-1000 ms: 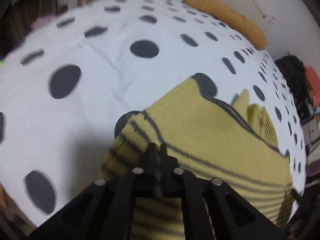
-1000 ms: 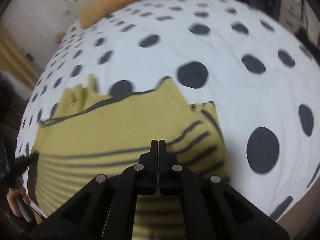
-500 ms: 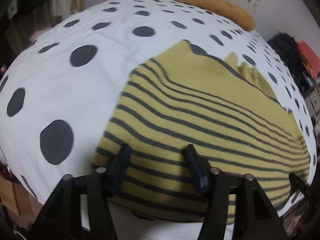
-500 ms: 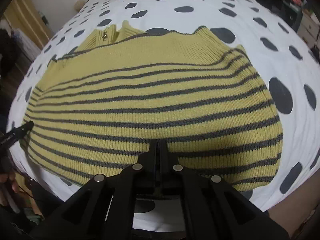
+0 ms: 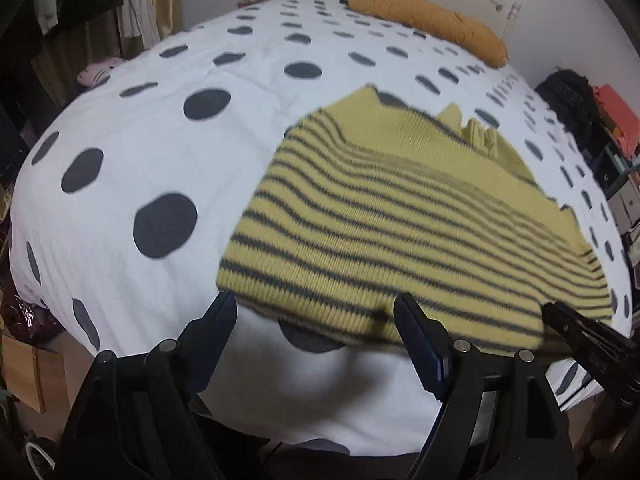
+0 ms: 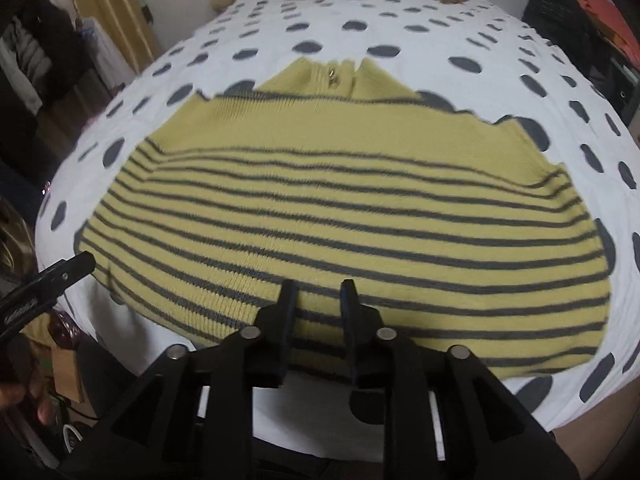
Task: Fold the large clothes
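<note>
Sweater [image 6: 340, 200] hem behind right claw [image 6: 318, 292]

Left gripper [image 5: 316, 312]: jaws spread wide, just been opening, nothing pressed between the fingers [image 5: 218, 318]; tips angled steeply down. Right gripper [image 6: 318, 292]: jaws parted narrowly, just been opening, fingers [image 6: 288, 300] clamping nothing. A hand [image 6: 20, 380] shows low at the left of the right wrist view.

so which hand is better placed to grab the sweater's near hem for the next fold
Right, probably. The right gripper sits over the sweater hem, its jaws just opened with nothing clamped. The left gripper, also just opened, straddles the hem's corner.
</note>
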The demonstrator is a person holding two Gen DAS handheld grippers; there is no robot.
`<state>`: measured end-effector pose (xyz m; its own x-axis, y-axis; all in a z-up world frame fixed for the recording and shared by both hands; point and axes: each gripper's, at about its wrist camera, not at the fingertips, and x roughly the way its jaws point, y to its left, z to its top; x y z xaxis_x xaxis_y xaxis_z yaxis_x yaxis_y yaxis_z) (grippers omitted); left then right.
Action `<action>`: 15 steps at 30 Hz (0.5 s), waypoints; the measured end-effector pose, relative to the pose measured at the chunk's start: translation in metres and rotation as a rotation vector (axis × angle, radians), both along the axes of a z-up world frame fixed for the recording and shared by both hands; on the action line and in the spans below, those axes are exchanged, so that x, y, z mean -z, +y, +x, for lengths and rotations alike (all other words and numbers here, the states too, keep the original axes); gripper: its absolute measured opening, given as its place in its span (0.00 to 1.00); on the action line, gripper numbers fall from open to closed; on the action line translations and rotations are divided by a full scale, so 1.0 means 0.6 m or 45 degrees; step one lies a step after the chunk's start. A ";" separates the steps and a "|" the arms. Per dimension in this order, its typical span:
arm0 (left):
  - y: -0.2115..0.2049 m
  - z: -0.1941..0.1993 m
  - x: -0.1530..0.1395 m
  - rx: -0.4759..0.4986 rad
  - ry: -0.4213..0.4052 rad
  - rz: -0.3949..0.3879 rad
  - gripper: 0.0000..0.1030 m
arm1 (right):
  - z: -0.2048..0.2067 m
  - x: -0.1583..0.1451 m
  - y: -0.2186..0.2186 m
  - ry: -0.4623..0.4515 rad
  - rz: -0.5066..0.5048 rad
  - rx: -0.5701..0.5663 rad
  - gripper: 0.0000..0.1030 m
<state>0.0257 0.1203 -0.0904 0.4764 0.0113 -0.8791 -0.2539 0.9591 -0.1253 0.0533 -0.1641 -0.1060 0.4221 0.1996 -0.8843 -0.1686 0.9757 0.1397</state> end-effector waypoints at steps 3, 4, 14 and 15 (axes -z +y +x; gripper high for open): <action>0.009 0.004 0.038 -0.008 0.092 -0.080 0.79 | 0.008 0.024 0.001 -0.002 -0.027 0.015 0.26; 0.013 0.002 0.044 -0.014 0.100 -0.129 0.79 | 0.009 0.023 -0.002 0.000 -0.015 0.021 0.26; 0.044 0.039 0.055 -0.134 0.008 -0.363 0.89 | 0.008 -0.003 -0.008 -0.004 -0.009 0.034 0.27; 0.046 0.042 0.061 -0.136 0.009 -0.380 0.92 | 0.010 -0.002 -0.011 0.001 -0.012 0.040 0.27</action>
<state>0.0511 0.1482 -0.1273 0.4804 -0.1980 -0.8544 -0.3528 0.8482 -0.3950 0.0593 -0.1704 -0.1046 0.4274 0.1781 -0.8864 -0.1381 0.9818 0.1307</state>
